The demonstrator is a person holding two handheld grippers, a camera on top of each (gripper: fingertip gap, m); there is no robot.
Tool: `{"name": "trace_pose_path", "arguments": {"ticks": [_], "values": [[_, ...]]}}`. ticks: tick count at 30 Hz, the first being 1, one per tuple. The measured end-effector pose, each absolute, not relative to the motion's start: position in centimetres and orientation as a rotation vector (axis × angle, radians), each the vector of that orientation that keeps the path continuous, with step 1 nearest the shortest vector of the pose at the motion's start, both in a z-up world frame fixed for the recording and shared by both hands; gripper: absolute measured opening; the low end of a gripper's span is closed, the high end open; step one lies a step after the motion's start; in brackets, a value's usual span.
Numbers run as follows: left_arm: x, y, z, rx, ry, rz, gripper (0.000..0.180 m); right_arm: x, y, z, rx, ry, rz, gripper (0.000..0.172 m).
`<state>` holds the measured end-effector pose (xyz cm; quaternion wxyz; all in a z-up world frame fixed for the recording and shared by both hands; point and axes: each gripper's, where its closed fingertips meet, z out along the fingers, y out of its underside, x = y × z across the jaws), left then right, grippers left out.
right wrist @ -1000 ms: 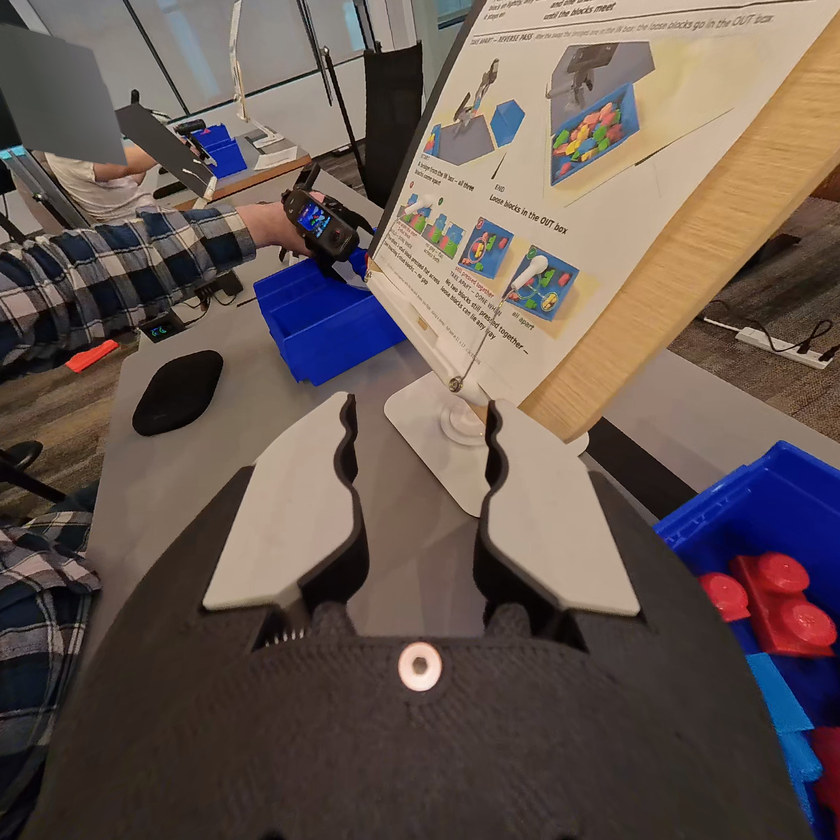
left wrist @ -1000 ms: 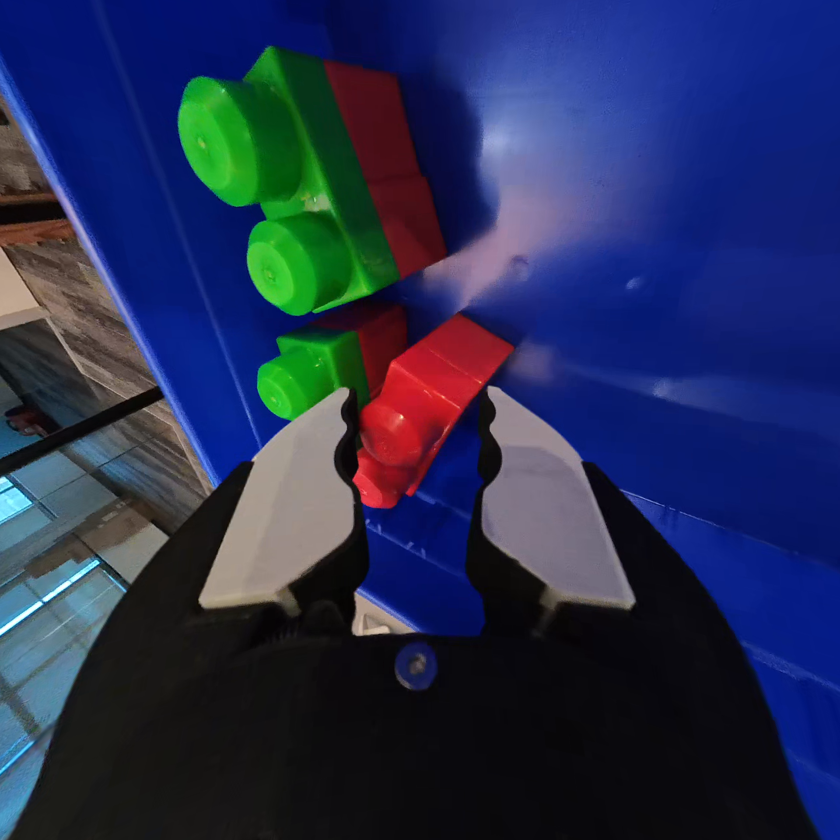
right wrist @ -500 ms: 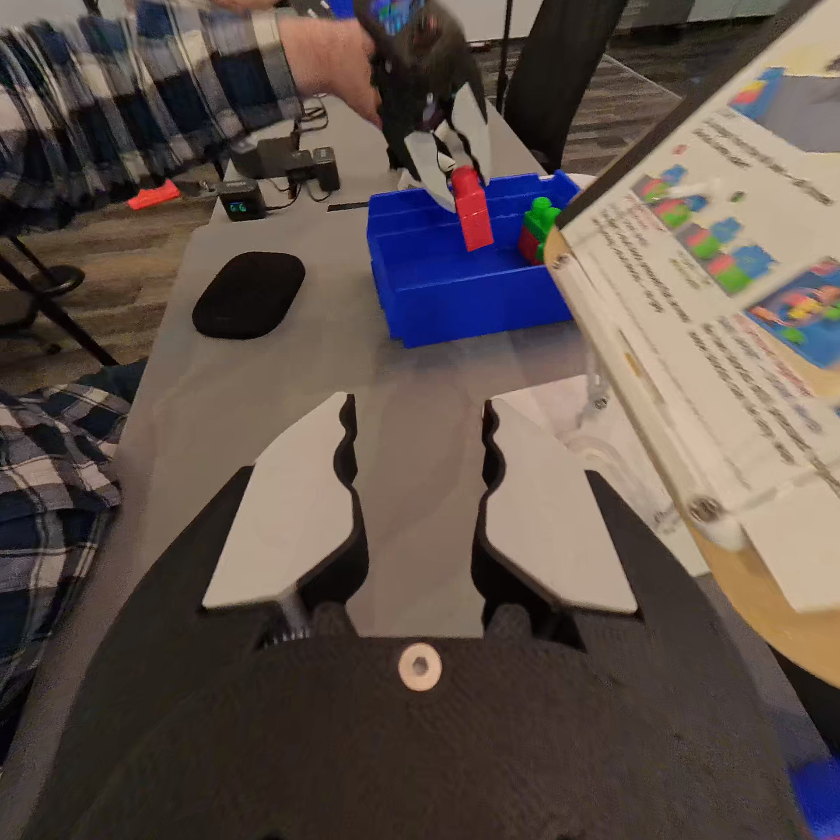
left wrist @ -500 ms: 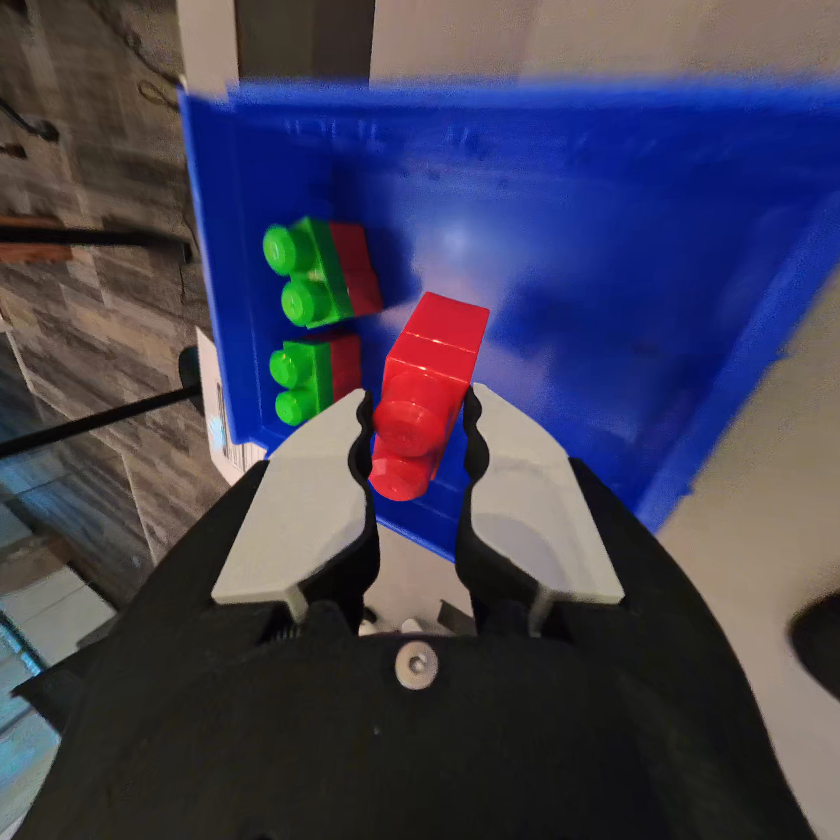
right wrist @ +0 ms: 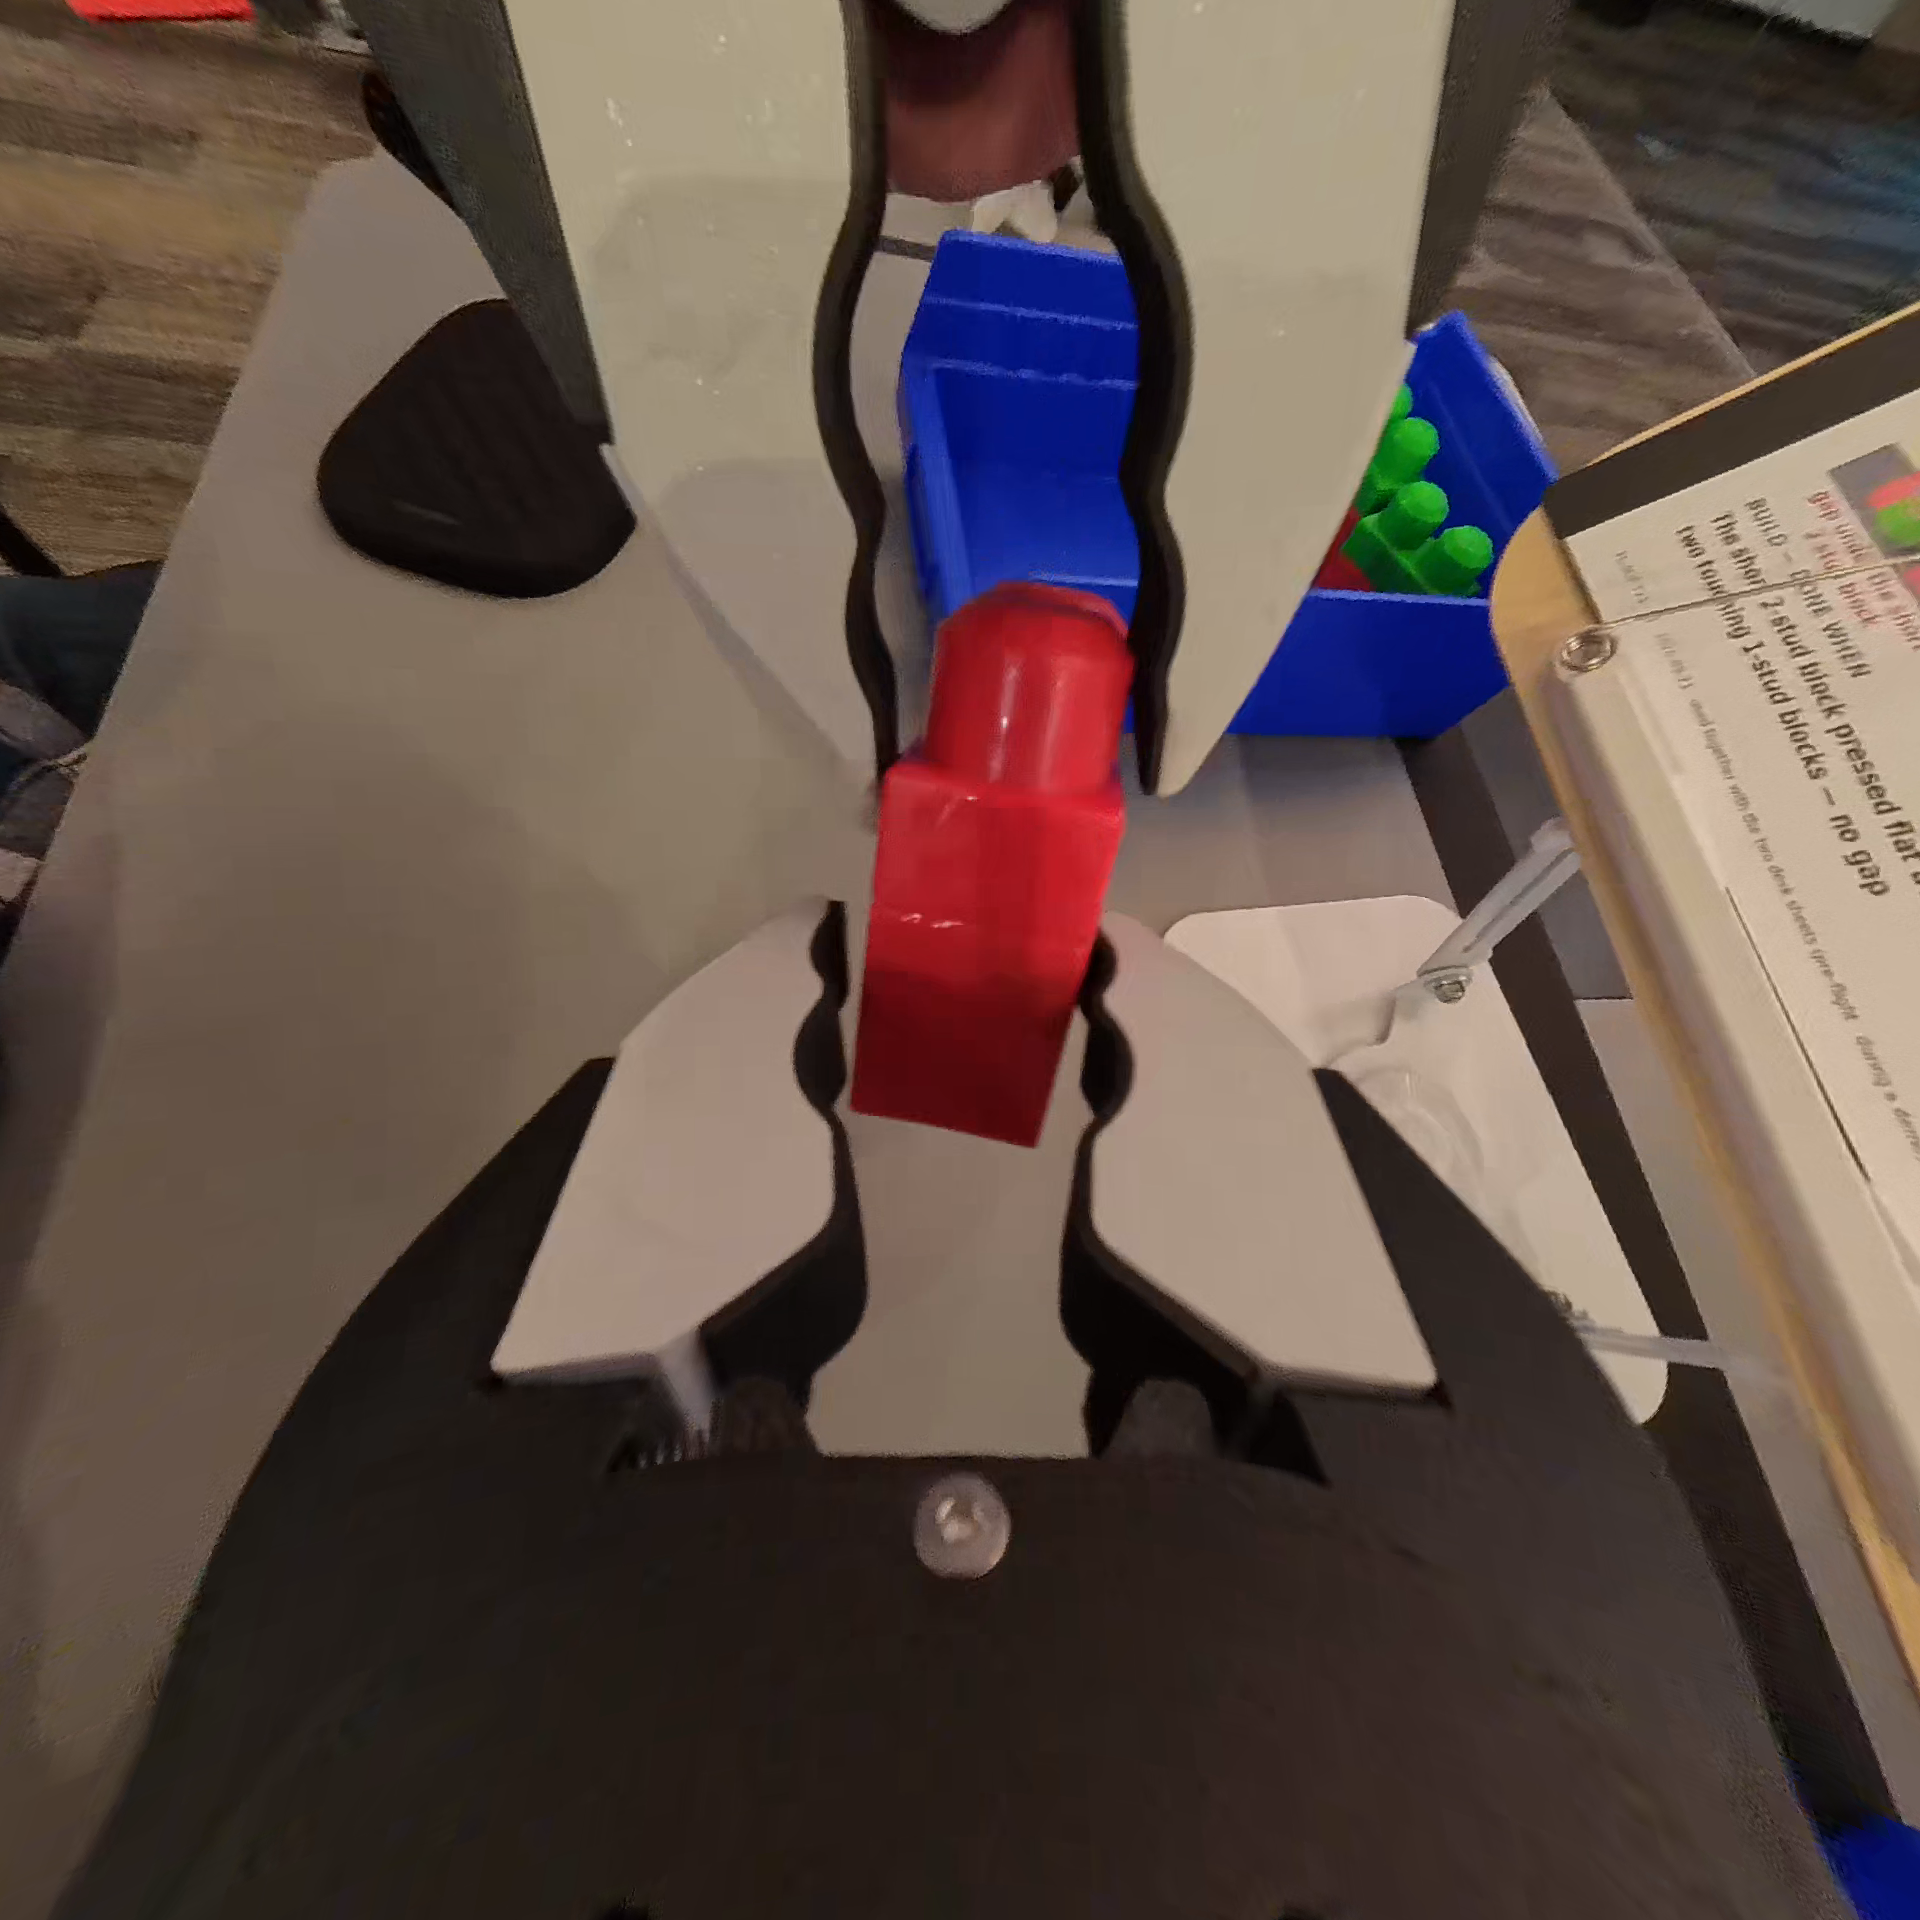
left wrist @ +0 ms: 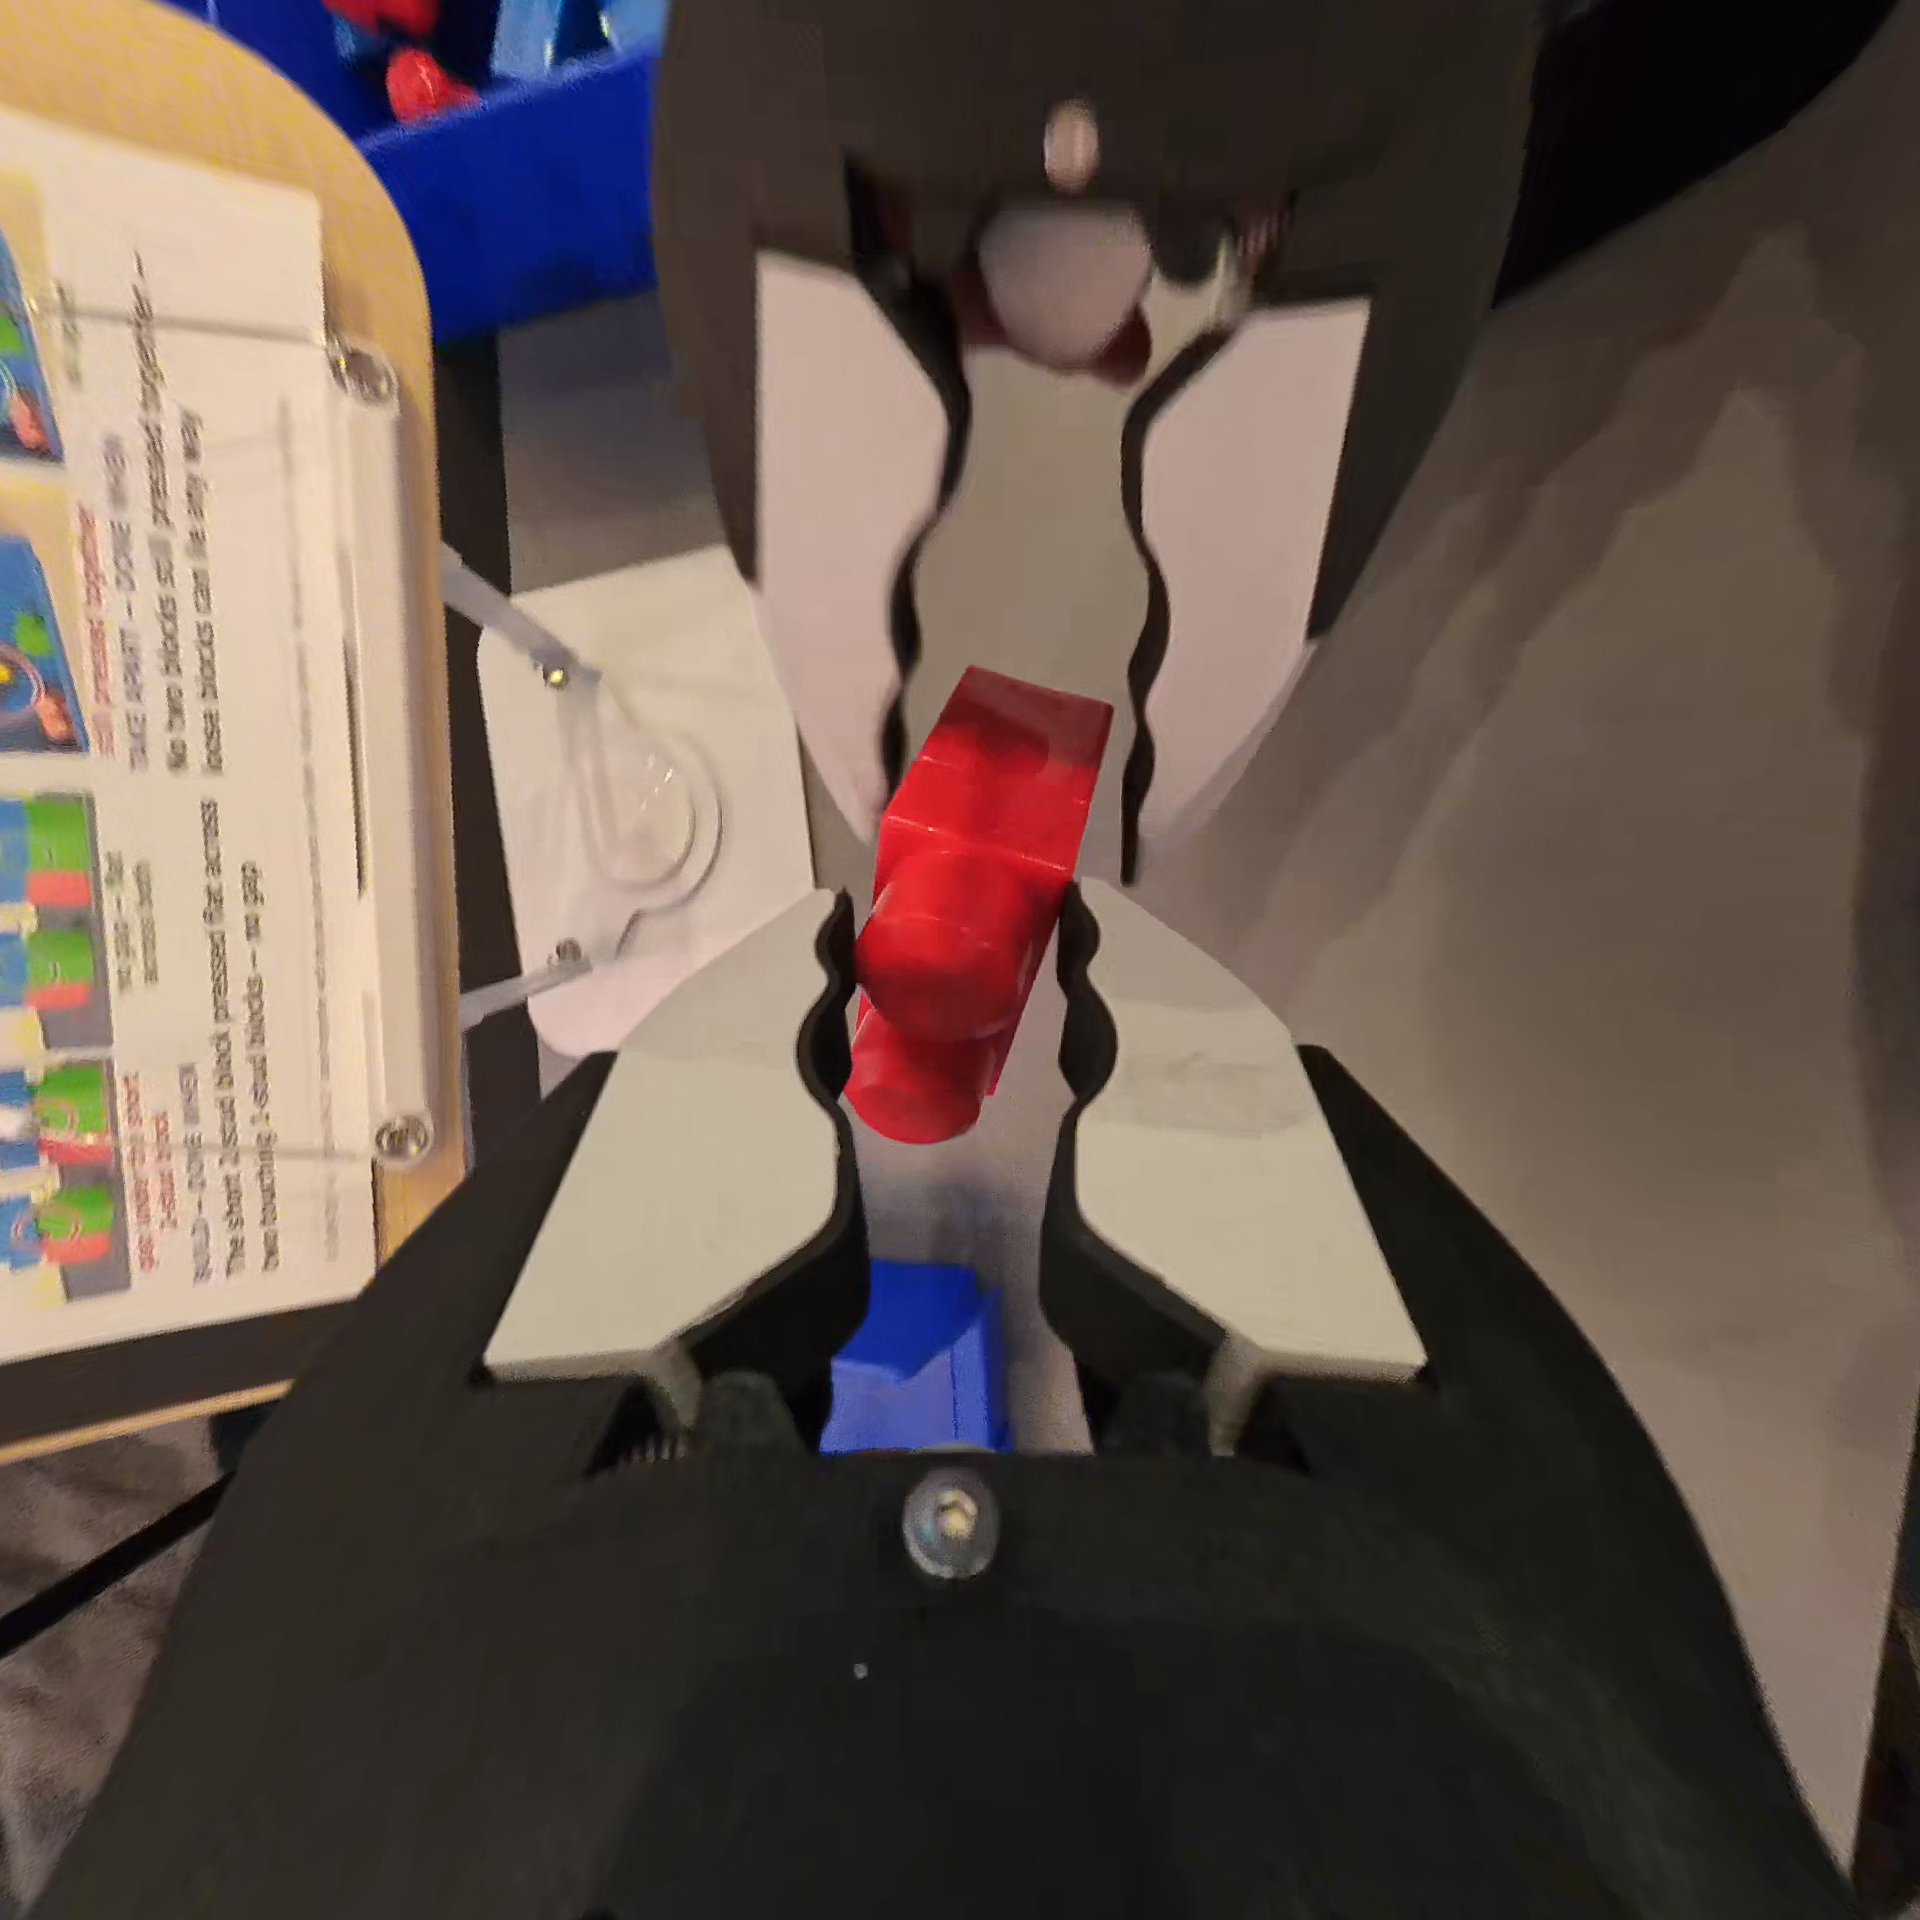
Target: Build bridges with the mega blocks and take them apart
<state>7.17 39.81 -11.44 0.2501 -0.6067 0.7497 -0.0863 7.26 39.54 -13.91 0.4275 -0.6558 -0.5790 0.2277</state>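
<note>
Two hand-held claws meet nose to nose above a grey tabletop [right wrist: 416,831], just in front of a blue bin [right wrist: 1351,665]. Between them, in the air and clear of the bin, is a red block [right wrist: 987,883].

The left claw [left wrist: 951,914] is clenched on the block's stud end and carries its weight. The right claw [right wrist: 961,935] faces it from the side away from the bin. It is released, with its fingers straddling the block's square body. One pad looks close to touching, while a sliver of space shows at the other.

Green blocks [right wrist: 1413,520] stand inside the bin at its far corner. A tilted instruction board [right wrist: 1714,727] stands beside the bin.

A faint line crosses the red body, so it may be two pieces pressed together; I cannot tell.

This looks like the start of a handover or a pull-apart. To do it well, the right claw should probably slide a little further along the body so its pads cover the flat sides. It should then close square, not on a corner. The left claw had best stay firm until that grip is sure. Any pull should run straight along the stud, without twisting, and over the tabletop so that a slip does not send the block far
</note>
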Motion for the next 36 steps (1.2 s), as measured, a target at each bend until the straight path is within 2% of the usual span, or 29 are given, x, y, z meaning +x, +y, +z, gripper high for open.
{"name": "trace_pose_path", "arguments": {"ticks": [4, 7, 8, 9, 12, 16, 22, 33, 36], "values": [[8.9, 39.6, -10.4, -1.608, 2.058, -0.245, 0.035, 8.1, 40.2, -13.3, -1.629, -1.419, 0.603, 0.036], [10.0, 40.8, -7.8, -1.567, 1.927, -0.246, 0.037, 9.2, 41.2, -10.8, -1.597, -1.258, 0.767, 0.036], [10.1, 41.4, -6.6, -1.544, 1.864, -0.246, 0.046, 9.7, 41.6, -9.8, -1.581, -1.18, 0.843, 0.036], [10.0, 42.2, -5.4, -1.521, 1.78, -0.228, 0.062, 10.3, 42.0, -8.6, -1.556, -1.089, 0.939, 0.037], [10.0, 43.3, -2.4, -1.419, 1.48, -0.254, 0.087, 12.1, 42.6, -5.2, -1.441, -0.828, 1.286, 0.036], [10.5, 43.2, -2.2, -1.205, 1.247, -0.078, 0.103, 14.1, 42.6, -2.2, -1.223, -0.546, 1.711, 0.037], [13.3, 42.3, -2.7, -0.966, 1.037, 0.155, 0.104, 13.6, 41.8, -1.7, -1.102, -0.452, 1.832, 0.037], [13.7, 42.9, -2.5, -0.901, 0.931, 0.107, 0.08, 12.0, 40.7, -2.3, -1.046, -0.41, 1.93, 0.037], [13.6, 42.6, -2.5, -0.901, 0.929, 0.101, 0.079, 11.9, 40.6, -2.3, -1.03, -0.391, 1.942, 0.037]]}}
